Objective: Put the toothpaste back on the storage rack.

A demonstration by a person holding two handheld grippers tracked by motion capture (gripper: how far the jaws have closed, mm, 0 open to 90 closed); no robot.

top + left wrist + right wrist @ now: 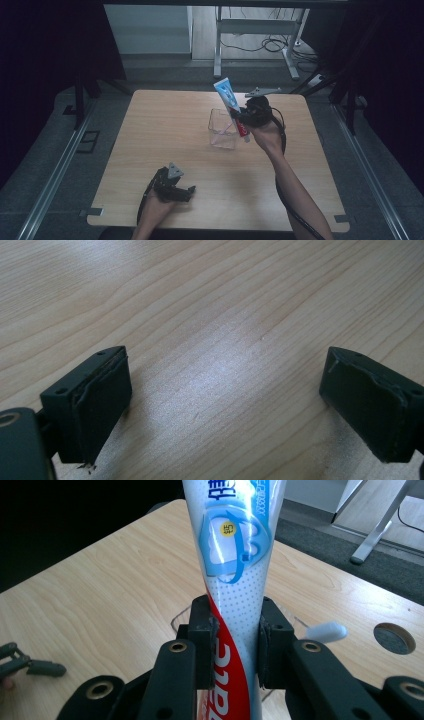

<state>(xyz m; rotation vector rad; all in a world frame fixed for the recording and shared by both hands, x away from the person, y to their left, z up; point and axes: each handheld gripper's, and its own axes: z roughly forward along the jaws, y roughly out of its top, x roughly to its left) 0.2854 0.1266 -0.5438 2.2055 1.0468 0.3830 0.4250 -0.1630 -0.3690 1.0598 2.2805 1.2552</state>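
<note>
Clear box [223, 131] half-hidden, toothpaste tube [239, 580] cropped

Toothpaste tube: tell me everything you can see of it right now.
The toothpaste tube is soft white plastic with blue graphics, a yellow dot and a red band with white lettering. The right tool clamps it across the red band. It stands tilted, flat crimped end up, over the clear plastic container. Its cap end is hidden.

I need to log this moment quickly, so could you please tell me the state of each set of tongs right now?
Left tongs: open, nothing between them, low over the table.
Right tongs: closed on the toothpaste tube, above the clear container.
</note>
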